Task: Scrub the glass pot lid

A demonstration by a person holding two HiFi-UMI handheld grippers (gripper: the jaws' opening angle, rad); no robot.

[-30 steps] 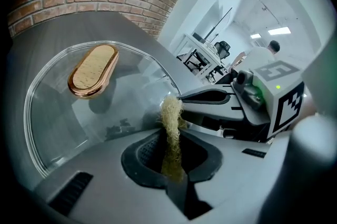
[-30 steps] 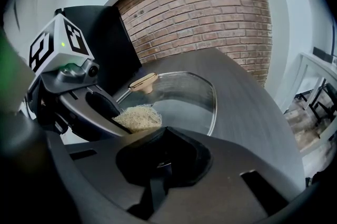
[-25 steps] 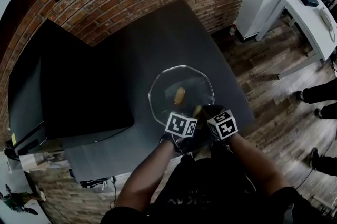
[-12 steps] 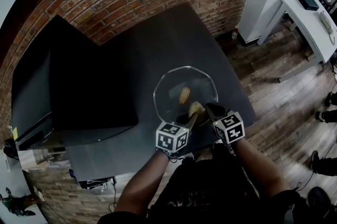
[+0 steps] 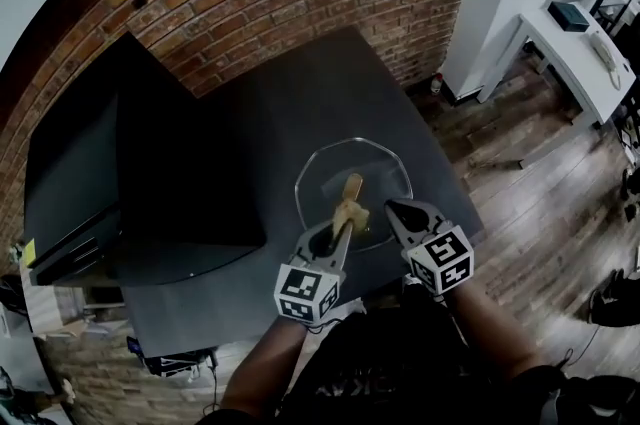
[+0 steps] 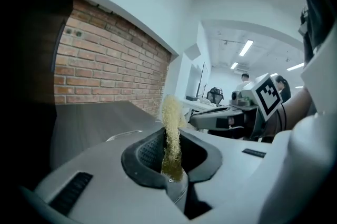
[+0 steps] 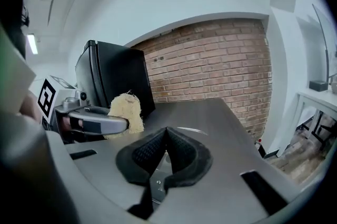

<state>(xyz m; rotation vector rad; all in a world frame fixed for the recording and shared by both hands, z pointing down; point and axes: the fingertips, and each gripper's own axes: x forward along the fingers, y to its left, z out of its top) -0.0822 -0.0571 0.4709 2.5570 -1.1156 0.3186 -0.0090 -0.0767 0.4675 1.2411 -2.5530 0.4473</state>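
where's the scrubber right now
Head view, lower centre: the yellow scrubber is clamped in the left gripper, over the near side of the glass pot lid, just left of the right gripper.

The head view looks steeply down from above the dark grey table (image 5: 300,103), with the left hand-held gripper (image 5: 340,225) and right hand-held gripper (image 5: 395,210) low in frame. Each gripper view sits close behind its own jaws, looking level across that table toward the red brick wall (image 7: 210,65), and catches the other hand-held gripper.
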